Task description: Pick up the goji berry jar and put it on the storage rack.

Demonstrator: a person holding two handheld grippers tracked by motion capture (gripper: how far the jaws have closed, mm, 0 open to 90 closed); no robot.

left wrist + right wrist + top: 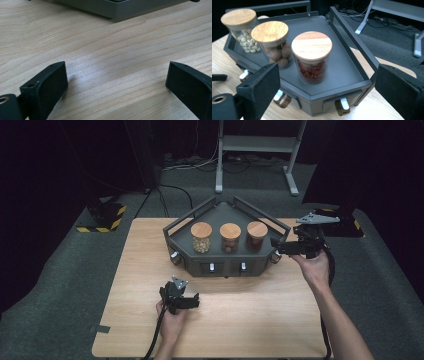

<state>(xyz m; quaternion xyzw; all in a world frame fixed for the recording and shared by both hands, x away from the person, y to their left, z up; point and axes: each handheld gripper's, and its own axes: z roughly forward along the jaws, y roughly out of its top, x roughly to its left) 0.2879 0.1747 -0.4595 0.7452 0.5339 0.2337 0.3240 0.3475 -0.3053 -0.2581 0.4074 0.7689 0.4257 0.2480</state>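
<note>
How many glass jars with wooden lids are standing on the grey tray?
3, in one row on the grey tray: the jar of pale seeds at the left, the jar of brown balls in the middle, the jar of red bits nearest the right gripper. None seems hidden.

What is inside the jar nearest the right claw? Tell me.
The jar holds small red pieces behind clear glass, filling about its lower half. A wooden lid covers the top. What the pieces are is too small to tell.
</note>
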